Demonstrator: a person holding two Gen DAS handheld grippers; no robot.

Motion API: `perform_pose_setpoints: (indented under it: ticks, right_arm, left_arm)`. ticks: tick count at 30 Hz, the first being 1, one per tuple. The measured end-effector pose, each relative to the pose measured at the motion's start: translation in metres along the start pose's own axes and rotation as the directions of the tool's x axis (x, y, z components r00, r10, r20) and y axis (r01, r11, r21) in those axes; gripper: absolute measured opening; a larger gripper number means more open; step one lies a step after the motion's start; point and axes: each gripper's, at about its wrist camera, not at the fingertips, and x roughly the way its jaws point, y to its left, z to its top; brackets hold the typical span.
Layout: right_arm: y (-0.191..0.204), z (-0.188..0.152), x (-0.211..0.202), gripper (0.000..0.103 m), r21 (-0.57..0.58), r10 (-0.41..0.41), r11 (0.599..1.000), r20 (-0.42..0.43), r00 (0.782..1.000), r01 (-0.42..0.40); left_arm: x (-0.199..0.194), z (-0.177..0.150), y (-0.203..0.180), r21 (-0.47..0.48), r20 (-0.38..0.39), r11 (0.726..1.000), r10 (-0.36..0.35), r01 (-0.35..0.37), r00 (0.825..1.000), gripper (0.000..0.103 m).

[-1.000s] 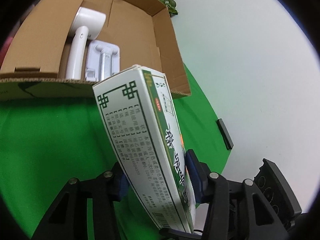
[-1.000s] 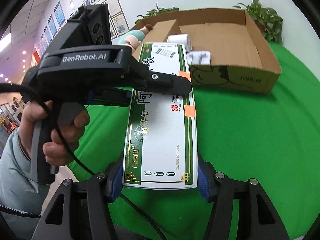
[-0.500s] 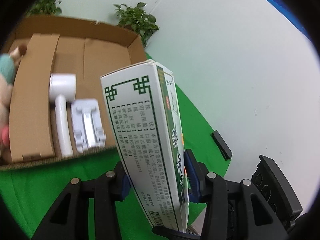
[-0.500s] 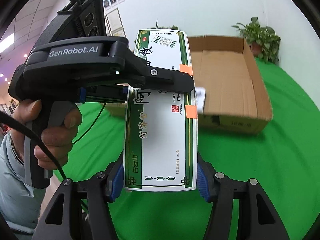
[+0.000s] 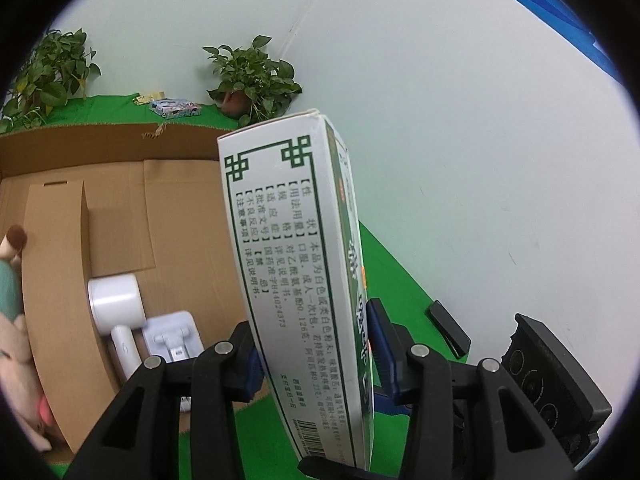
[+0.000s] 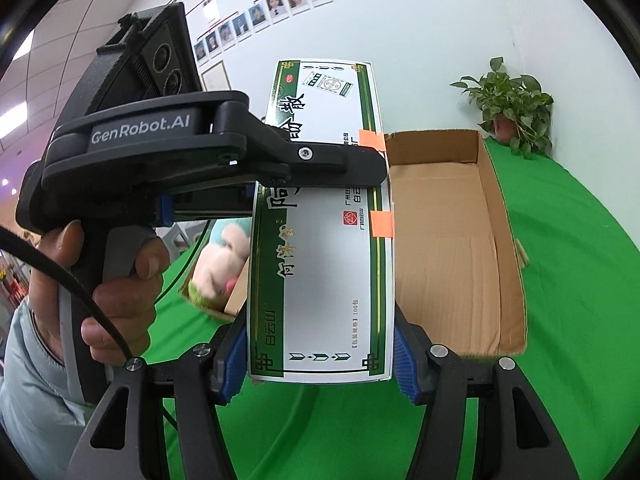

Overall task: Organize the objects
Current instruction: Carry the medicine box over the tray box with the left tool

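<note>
A long white medicine box (image 5: 288, 264) with green borders is held in the air by both grippers. My left gripper (image 5: 316, 350) is shut across its narrow sides, blue pads pressed on it. My right gripper (image 6: 320, 360) is shut across its wide face (image 6: 324, 280) at the near end. In the right wrist view one of the left gripper's fingers (image 6: 340, 156) lies over the middle of the medicine box. Beyond and below it stands an open cardboard carton (image 5: 120, 208) (image 6: 440, 240), which holds a white handheld device (image 5: 116, 300), a white holder (image 5: 172, 332) and a plush toy (image 6: 224, 256).
Green cloth (image 6: 580, 280) covers the table. Potted plants (image 5: 252, 76) (image 6: 512, 104) stand by the white wall behind the carton. A black flat piece (image 5: 446, 328) lies at the cloth's right edge. A patterned packet (image 5: 174, 107) lies behind the carton. A person's hand (image 6: 120, 280) grips the left gripper's handle.
Both grippers have risen with the medicine box still held. The carton now sits lower in both views and its floor and contents show more from above.
</note>
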Motion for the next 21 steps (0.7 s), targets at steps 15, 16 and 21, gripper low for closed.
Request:
perform_pose_setpoints:
  ticks: [15, 16, 21]
  right_arm:
    - [-0.063, 0.014, 0.063, 0.058, 0.151, 0.06, 0.988, -0.132, 0.989, -0.04]
    - [-0.067, 0.013, 0.068, 0.058, 0.159, 0.07, 0.986, -0.147, 0.987, -0.046]
    - [-0.083, 0.006, 0.084, 0.062, 0.189, 0.116, 0.979, -0.204, 0.972, -0.077]
  left_arm:
    - [0.08, 0.01, 0.055, -0.067, -0.129, 0.997, 0.019, -0.028, 0.991, 0.041]
    - [0.086, 0.008, 0.059, -0.073, -0.135, 0.997, 0.019, -0.029, 0.991, 0.04]
    - [0.099, -0.003, 0.062, -0.101, -0.154, 0.995, -0.027, 0.012, 0.988, 0.032]
